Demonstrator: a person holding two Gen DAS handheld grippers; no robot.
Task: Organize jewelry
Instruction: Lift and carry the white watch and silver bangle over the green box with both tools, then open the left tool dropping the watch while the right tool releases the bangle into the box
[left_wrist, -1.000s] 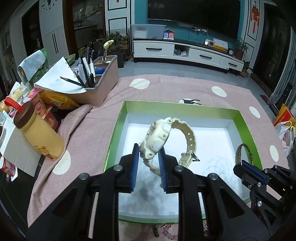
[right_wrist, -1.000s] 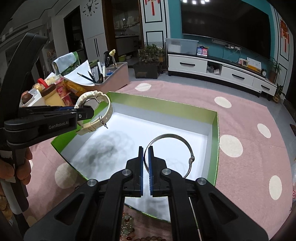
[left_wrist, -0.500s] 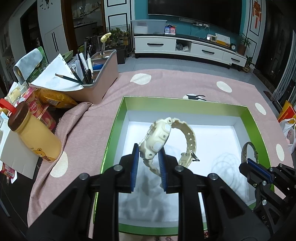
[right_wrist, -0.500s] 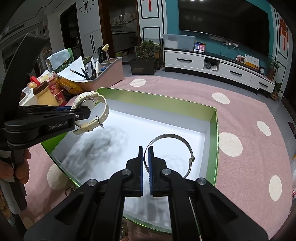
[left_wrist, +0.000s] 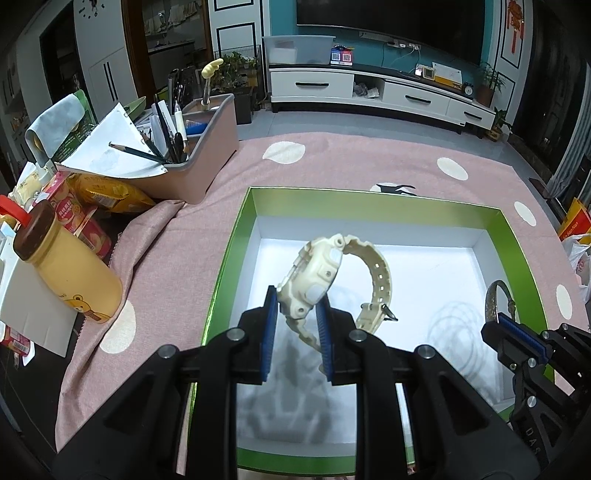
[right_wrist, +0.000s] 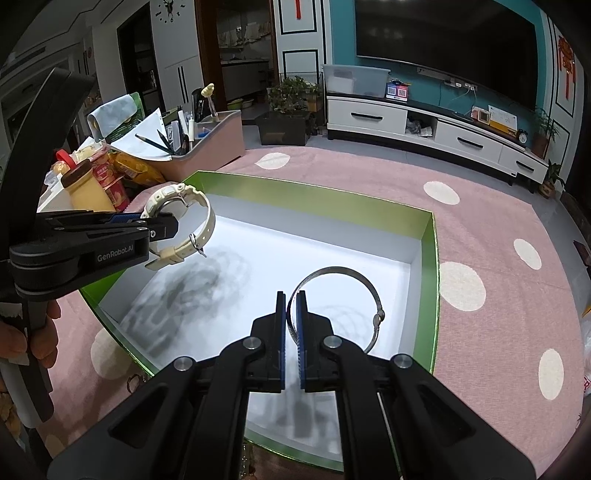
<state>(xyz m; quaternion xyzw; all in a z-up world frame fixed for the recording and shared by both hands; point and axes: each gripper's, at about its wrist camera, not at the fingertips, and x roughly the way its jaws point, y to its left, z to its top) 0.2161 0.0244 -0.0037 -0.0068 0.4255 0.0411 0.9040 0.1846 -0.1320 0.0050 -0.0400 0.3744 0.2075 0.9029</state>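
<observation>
Left gripper (left_wrist: 297, 314): blue-padded fingers (left_wrist: 268, 325) pinch the case of a cream plastic wristwatch (left_wrist: 314, 280), strap curling up and to the right, buckle hanging free; the watch is held clear above the white floor of the box, casting a blurred shadow beneath. Right gripper (right_wrist: 291, 321): fingers (right_wrist: 281, 325) pressed nearly together on the thin band of a silver metal bangle (right_wrist: 354, 284), which stands as an upright hoop over the right half of the box, clasp on its far right side; whether its lower edge touches the box floor cannot be told. In the right wrist view the left gripper enters from the left, a person's hand (right_wrist: 22, 332) around its handle. Both items sit over the open green-rimmed box (left_wrist: 376, 206), which rests on a bench covered by a pink cloth with pale dots (left_wrist: 332, 162). Left of the box: a yellow bottle with a brown cap (left_wrist: 66, 273), snack packets (left_wrist: 107, 192), then a pink desk organiser (left_wrist: 199, 151) holding pencils and papers. Beyond the bench: a grey floor, a white TV cabinet (left_wrist: 376, 96) and a dark television (left_wrist: 388, 18) on a teal wall.
</observation>
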